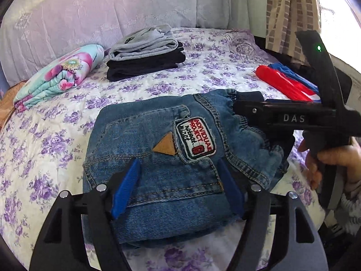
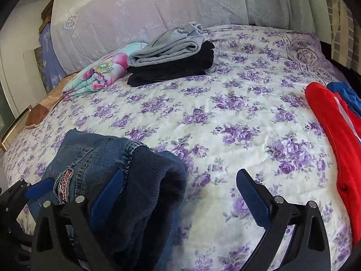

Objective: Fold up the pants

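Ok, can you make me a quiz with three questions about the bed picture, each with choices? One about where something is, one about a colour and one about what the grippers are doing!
1. Where does the grey folded garment lie?
A. On top of the black folded clothes
B. Under the jeans
C. On the red cloth

2. What colour are the flowers printed on the bedsheet?
A. Yellow
B. Purple
C. Green

3. How do both grippers stand?
A. Both shut tight
B. Both open
C. One missing

Answers:
1 A: the grey folded garment rests on the black folded clothes, far from the jeans.
2 B: the bedsheet shows purple blooms on white.
3 B: the left gripper has its blue pads spread over the denim, and the right gripper has its pads wide apart, one of them against the dark waistband.
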{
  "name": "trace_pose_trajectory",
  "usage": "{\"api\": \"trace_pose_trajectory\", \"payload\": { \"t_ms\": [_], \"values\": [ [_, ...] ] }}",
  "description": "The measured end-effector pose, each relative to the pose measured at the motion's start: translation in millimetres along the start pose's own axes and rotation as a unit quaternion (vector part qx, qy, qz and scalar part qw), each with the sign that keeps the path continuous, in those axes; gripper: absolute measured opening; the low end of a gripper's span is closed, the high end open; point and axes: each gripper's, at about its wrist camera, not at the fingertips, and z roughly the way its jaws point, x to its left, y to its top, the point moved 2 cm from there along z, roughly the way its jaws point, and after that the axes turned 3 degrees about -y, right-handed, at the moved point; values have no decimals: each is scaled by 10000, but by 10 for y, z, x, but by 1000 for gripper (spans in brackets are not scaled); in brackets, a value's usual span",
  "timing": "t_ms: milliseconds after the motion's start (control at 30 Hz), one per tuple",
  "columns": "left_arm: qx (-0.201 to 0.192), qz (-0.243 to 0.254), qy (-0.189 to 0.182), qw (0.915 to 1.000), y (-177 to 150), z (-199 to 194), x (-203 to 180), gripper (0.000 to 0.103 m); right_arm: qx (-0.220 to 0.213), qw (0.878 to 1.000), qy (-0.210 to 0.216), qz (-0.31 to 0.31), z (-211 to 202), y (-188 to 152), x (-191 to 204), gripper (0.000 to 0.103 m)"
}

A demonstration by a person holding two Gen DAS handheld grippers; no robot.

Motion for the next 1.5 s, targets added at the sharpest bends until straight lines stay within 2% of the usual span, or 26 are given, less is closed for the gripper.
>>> {"api": "trace_pose_trajectory", "payload": {
  "t_ms": [100,167,200,300,367,500,600,733,800,867,967,1000,1100,1200,1233,1367,1433,1500],
  "values": [
    [-53,-321,-331,9989,47,-126,110,70,-207,9997,14,157,-159,40,-11,99],
    [-171,-500,-410,9978,92,-255,189,70,-430,9989,-10,178,-369,60,-22,99],
    [-277,-569,-364,9973,118,-332,241,70,-537,9985,63,96,-494,52,11,99],
    [-531,-773,-119,9955,200,-525,434,81,-589,9980,31,-217,-725,-23,126,99],
    [-582,-952,20,9938,220,-577,586,81,-521,9978,71,-397,-805,-137,207,99],
    [-245,-1113,147,9934,109,-426,724,81,-167,9985,-72,-507,-706,-367,237,99],
    [170,-1200,140,9925,-89,-197,768,83,195,9994,-110,-282,-534,-492,95,99],
    [201,-1631,-160,9863,-239,-72,909,94,230,9996,85,-122,-454,-570,46,99],
    [232,-1742,-252,9841,-249,-40,943,94,184,9995,6,-254,-458,-553,86,99],
    [198,-1667,-189,9856,-240,-59,926,94,218,9995,31,-247,-481,-540,89,99],
    [73,-1596,-140,9871,-158,-199,928,90,107,9996,266,-7,-659,-457,63,99],
    [-3,-1619,-172,9867,-118,-285,952,90,57,9988,470,126,-724,-420,36,99],
    [-153,-1847,-449,9817,-23,-497,1050,91,121,9882,1341,725,-826,-325,-49,99],
    [-190,-2207,-1025,9698,10,-643,1157,95,293,9716,1957,1296,-813,-317,-115,99],
    [-182,-2287,-1103,9671,-2,-653,1178,97,386,9662,2100,1441,-778,-336,-130,99],
    [165,-2448,-1022,9640,-120,-463,1192,98,649,9611,2067,1714,-601,-424,-162,99],
    [441,-2552,-1036,9603,-194,-297,1179,98,769,9532,2149,1984,-510,-475,-234,99],
    [609,-2549,-928,9606,-231,-182,1150,98,897,9417,2297,2291,-423,-529,-317,99]
  ]
}}
